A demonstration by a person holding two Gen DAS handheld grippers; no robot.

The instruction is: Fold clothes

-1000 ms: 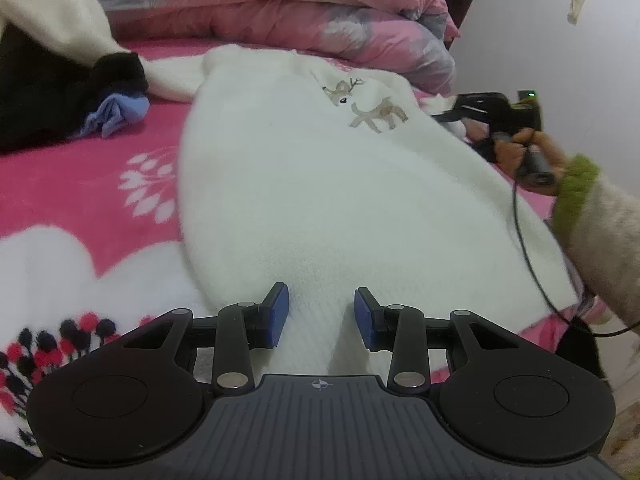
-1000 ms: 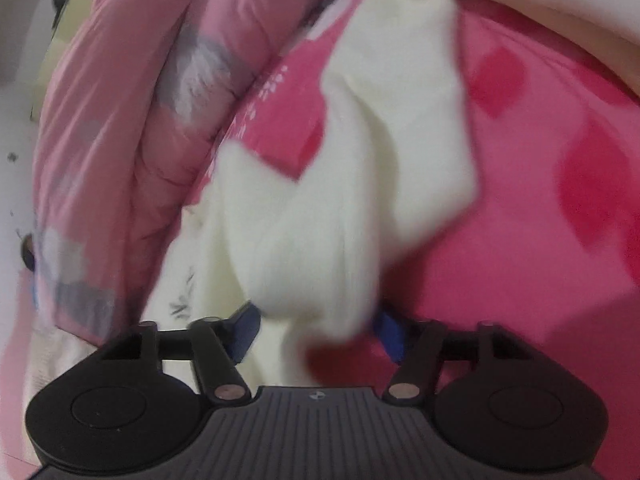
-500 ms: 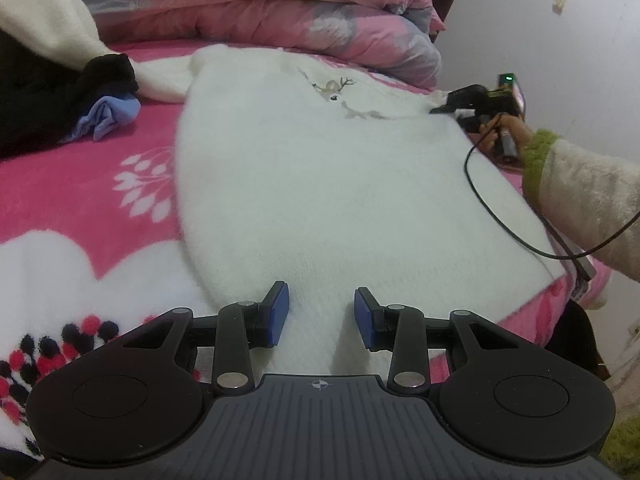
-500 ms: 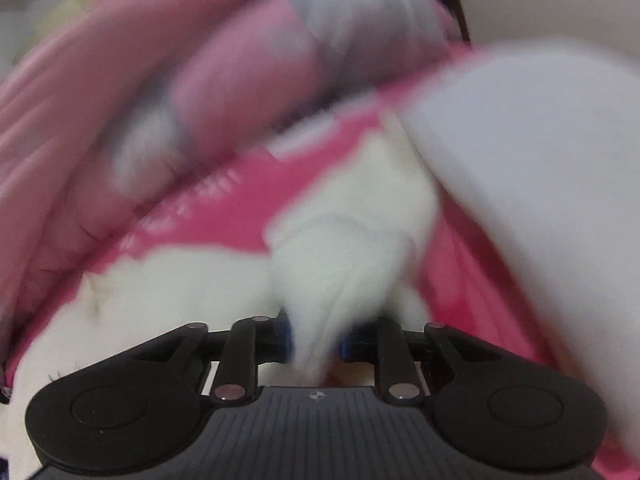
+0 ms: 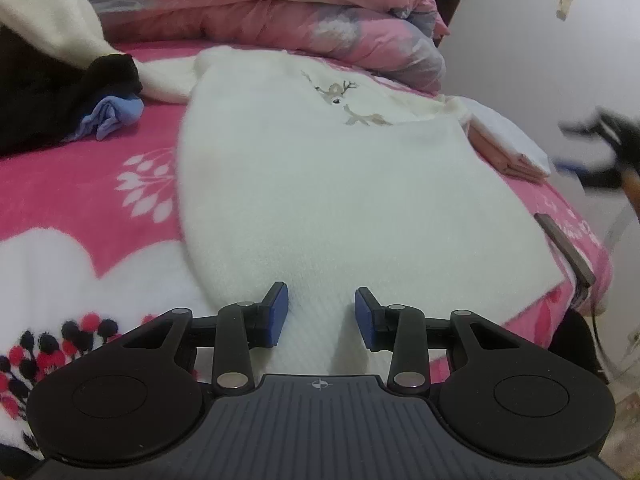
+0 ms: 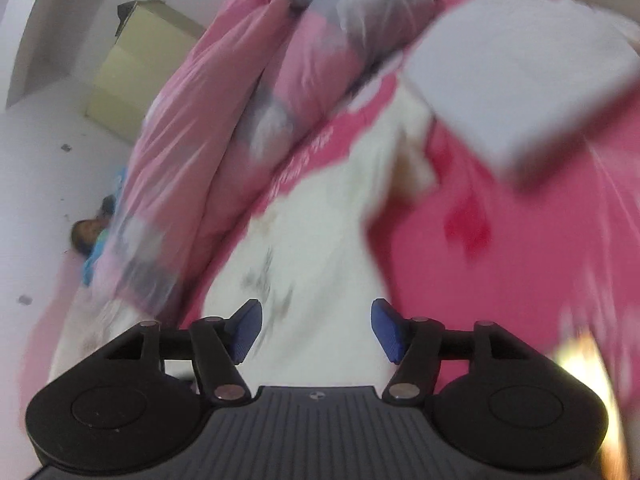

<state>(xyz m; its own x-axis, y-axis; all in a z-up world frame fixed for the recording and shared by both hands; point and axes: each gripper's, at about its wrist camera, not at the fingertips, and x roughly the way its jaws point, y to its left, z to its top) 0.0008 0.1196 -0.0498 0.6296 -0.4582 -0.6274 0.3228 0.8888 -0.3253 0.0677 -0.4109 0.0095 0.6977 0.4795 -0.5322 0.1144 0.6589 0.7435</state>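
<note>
A white fleece garment with a deer print lies spread flat on the pink bed. Its right sleeve is folded in along the right side. My left gripper stands open just over the garment's near hem, with nothing between its blue pads. My right gripper is open too, hovering over the upper part of the white garment, holding nothing. In the left wrist view the right gripper shows as a dark blur off the bed's right edge.
A pink and grey quilt is heaped along the back of the bed. Black clothes and a blue cloth lie at the left. A folded white and pink item sits beside the garment's right side. The bed edge drops off at right.
My right gripper let go of the white sleeve, opened, and swung away off the right edge. The sleeve now lies folded over the garment. The left gripper barely moved.
</note>
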